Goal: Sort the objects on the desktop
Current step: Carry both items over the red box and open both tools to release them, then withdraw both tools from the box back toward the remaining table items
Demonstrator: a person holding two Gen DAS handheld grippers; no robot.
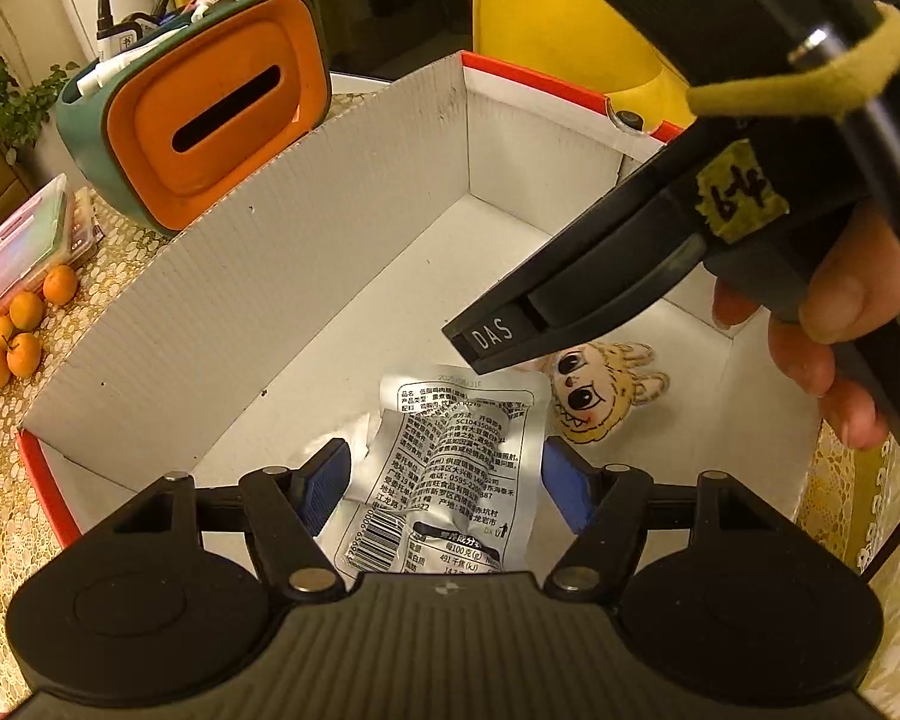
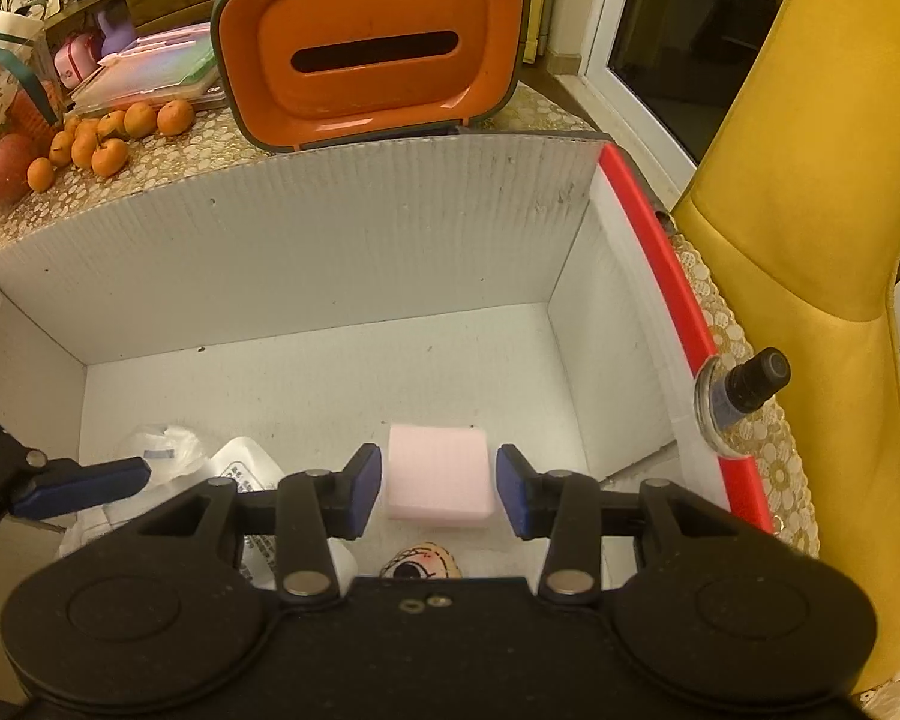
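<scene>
Inside the white box (image 2: 306,252), the left gripper (image 1: 444,480) straddles a silver snack packet (image 1: 450,462), its fingers parted and not clearly pressing it. The right gripper (image 2: 439,489) stands open around a pink sponge (image 2: 438,477) on the box floor, a gap at each pad.

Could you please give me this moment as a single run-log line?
left gripper: open around silver snack packet | right gripper: open, pink block between pads | site: white box | step: dropping items in
</scene>
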